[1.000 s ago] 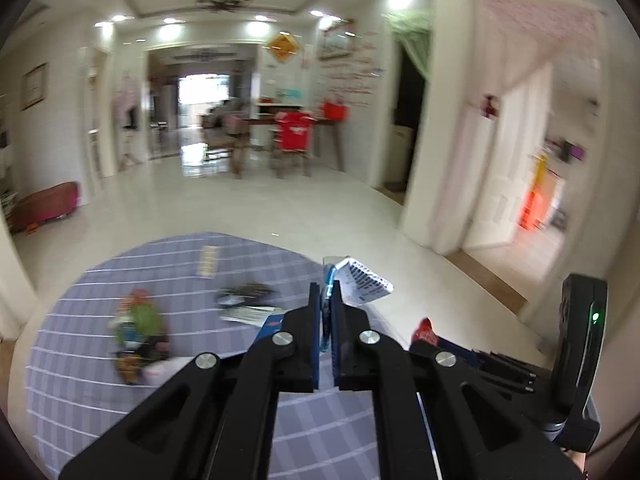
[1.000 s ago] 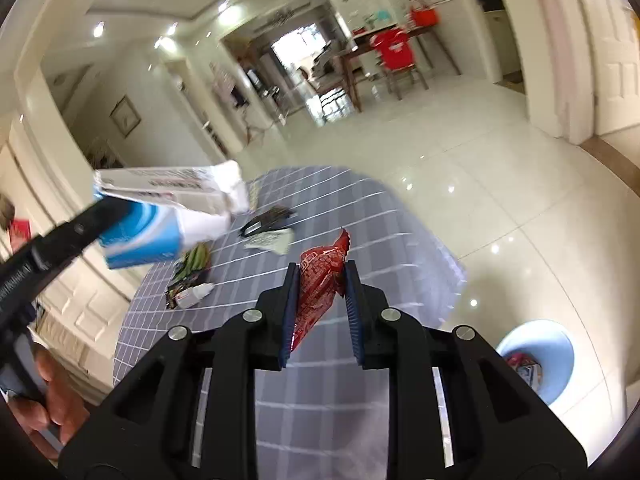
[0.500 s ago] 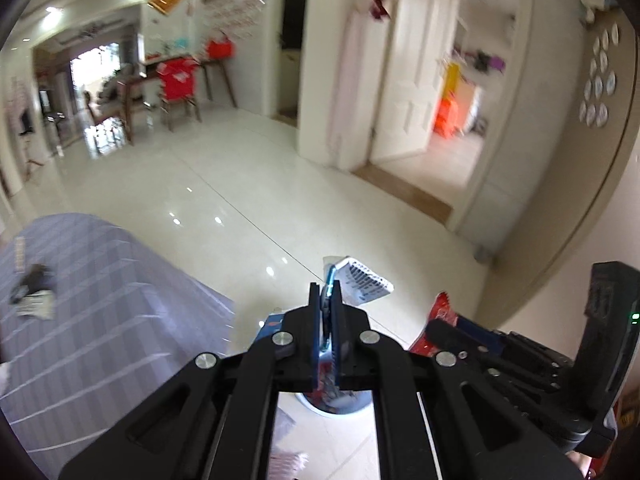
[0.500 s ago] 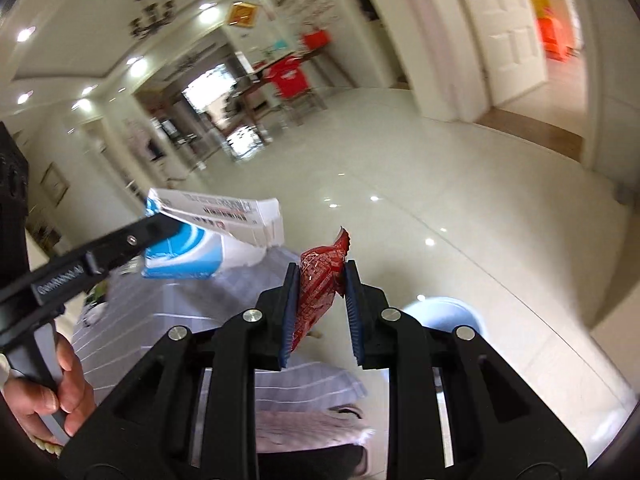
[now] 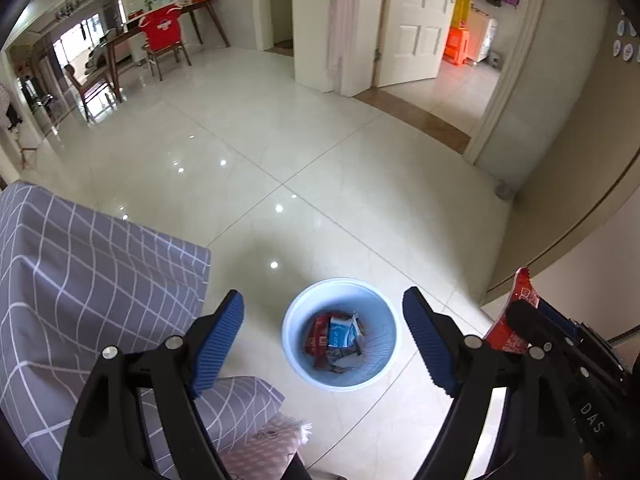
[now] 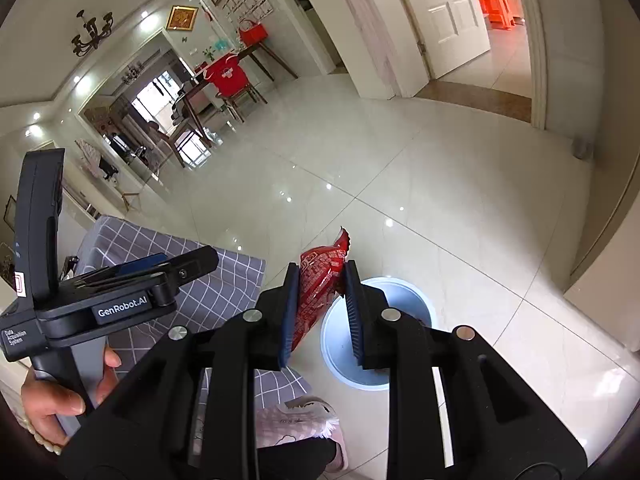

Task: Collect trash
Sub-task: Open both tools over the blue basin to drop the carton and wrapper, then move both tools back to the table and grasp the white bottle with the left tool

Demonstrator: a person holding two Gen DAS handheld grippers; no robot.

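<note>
My left gripper hangs over a light blue bin on the floor, its jaws opening wide with nothing between them. A blue and white box lies inside the bin on top of red wrappers. My right gripper is shut on a red snack wrapper, which it holds above the near left edge of the bin. In the left wrist view the same wrapper shows at the right, beside the bin.
A table with a grey checked cloth stands left of the bin. A pink slipper is just below it. A hand holds the left gripper's handle. A beige wall rises to the right; glossy tiled floor lies beyond.
Both grippers swung from the table to above the bin and tilted down. The left gripper opened and let go of the blue and white box, which now lies in the bin.
</note>
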